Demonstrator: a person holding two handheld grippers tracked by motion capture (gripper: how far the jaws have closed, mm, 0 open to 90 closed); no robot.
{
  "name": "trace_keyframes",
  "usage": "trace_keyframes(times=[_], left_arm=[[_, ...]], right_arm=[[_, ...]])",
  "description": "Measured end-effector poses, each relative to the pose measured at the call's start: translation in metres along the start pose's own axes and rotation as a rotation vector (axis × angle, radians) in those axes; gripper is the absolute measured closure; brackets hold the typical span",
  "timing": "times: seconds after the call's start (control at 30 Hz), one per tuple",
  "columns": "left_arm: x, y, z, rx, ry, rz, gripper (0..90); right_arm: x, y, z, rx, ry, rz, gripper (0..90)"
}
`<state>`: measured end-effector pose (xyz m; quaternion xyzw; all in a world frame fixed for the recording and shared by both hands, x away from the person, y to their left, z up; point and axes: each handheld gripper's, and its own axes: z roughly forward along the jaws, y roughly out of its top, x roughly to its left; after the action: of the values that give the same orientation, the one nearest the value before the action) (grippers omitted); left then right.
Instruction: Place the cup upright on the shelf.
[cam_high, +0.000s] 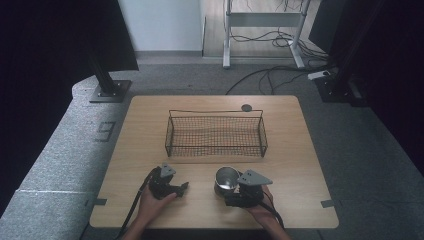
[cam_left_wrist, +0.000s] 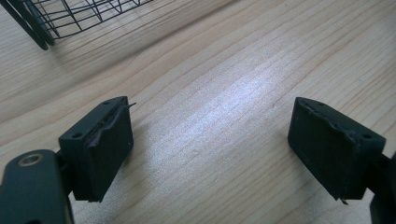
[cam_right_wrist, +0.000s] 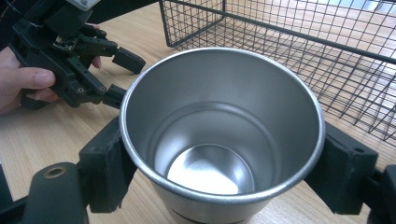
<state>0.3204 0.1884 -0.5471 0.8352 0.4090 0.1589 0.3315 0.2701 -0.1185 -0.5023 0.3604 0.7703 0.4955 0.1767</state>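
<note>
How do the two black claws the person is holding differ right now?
The right claw is clamped on the shiny round steel cup, a pad on each side; the left claw holds nothing. The right claw's jaws press the cup's wall, while the left claw's stand wide apart over the bare light wooden table. Both are black, hand-held, and near the black wire basket.

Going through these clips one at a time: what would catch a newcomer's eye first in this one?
The shiny metal cup stands out, clamped between the jaws of the right gripper at the near edge of the wooden table. Behind it, mid-table, sits an empty black wire basket. To the cup's left, the left gripper rests with its jaws wide open over bare wood.
</note>
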Motion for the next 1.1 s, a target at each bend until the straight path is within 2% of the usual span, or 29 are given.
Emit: trace_keyframes(times=[1.1], left_arm=[[0.0,0.0,0.0,0.0,0.0,0.0,14.0]], right_arm=[[-0.013,0.012,-0.016,-0.046,-0.005,0.008,18.4]])
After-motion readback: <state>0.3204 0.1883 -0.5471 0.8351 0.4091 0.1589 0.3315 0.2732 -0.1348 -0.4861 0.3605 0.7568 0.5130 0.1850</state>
